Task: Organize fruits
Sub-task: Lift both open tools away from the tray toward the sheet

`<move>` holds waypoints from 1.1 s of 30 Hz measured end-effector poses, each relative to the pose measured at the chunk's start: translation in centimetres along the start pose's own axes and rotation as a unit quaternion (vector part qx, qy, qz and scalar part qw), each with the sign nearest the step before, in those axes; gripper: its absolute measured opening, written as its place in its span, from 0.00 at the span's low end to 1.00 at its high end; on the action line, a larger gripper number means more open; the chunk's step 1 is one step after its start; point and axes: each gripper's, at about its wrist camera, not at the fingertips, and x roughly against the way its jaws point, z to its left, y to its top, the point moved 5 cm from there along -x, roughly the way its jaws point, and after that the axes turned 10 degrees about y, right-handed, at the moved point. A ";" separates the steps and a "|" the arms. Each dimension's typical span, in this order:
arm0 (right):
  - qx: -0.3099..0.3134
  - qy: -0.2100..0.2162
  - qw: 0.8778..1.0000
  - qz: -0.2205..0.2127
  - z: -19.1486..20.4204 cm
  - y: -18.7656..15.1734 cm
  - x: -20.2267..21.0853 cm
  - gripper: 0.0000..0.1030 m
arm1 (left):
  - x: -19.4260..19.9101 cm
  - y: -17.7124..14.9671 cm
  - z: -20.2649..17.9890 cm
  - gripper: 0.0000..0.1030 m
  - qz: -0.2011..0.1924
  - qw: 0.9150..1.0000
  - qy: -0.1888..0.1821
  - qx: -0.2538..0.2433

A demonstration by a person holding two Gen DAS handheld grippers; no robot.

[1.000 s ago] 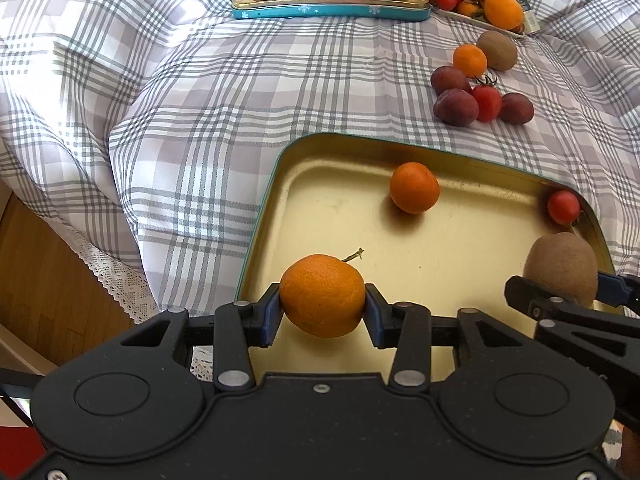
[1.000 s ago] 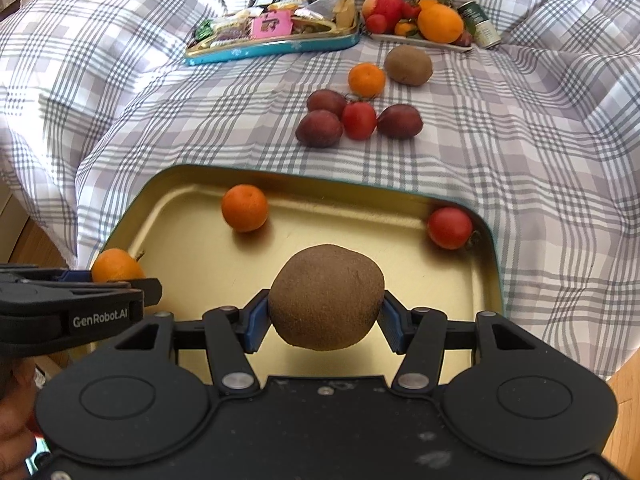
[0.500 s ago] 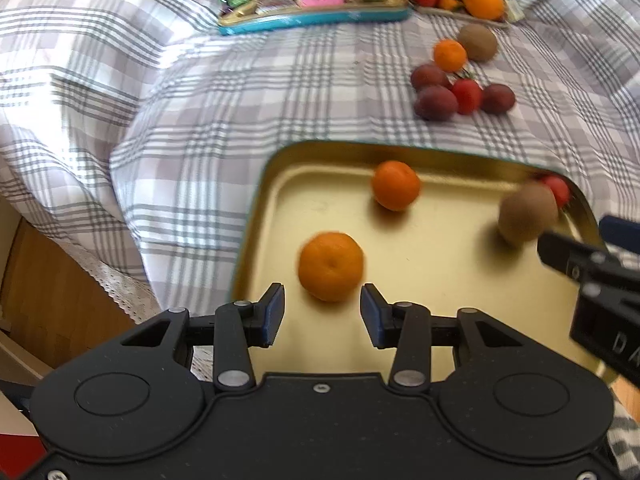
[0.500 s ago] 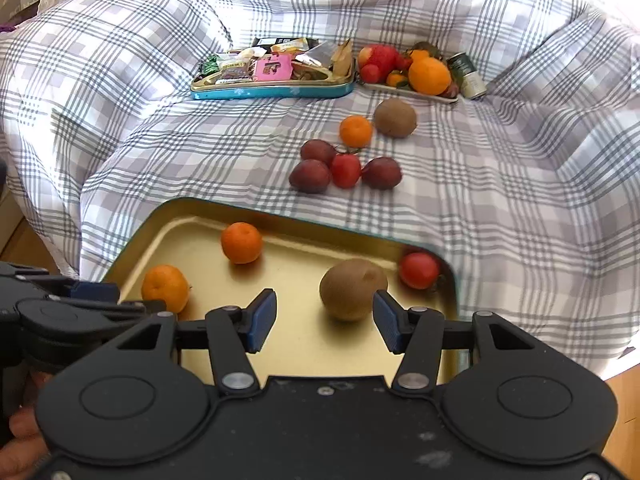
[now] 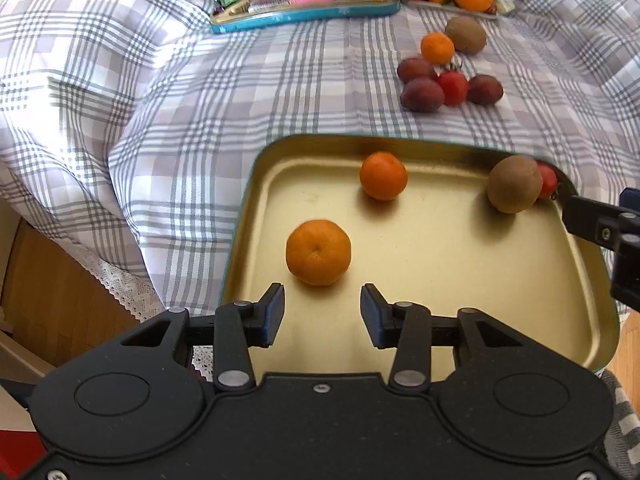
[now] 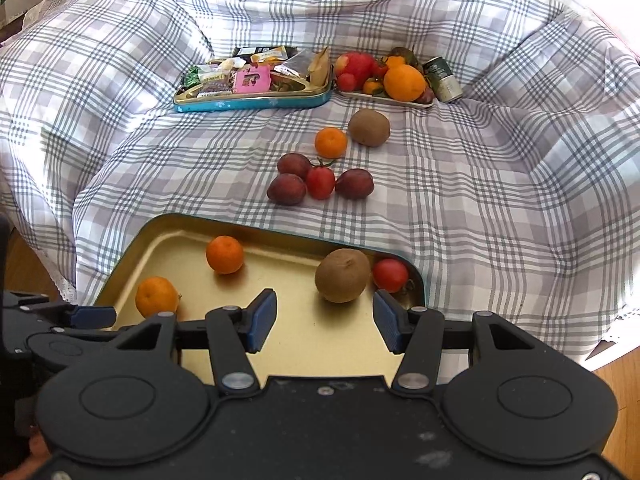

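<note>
A gold tray lies at the near edge of the checked cloth. In it are two mandarins, a kiwi and a tomato. My left gripper is open and empty, just behind the near mandarin. My right gripper is open and empty, just behind the kiwi. Loose on the cloth beyond are a mandarin, a kiwi, three plums and a tomato.
A blue tin of snacks and a white plate of fruit with a can beside it sit at the back. The cloth rises in folds all round. Wooden floor shows at the left.
Both grippers opened and let go: the mandarin and the kiwi now lie in the tray. Both grippers drew back and up; the kiwi rolled against the tomato.
</note>
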 end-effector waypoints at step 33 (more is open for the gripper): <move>0.003 0.014 0.999 -0.030 -0.3 -1.2 -1.1 0.54 | 0.7 0.5 2.8 0.51 -0.069 0.997 -0.018 0.034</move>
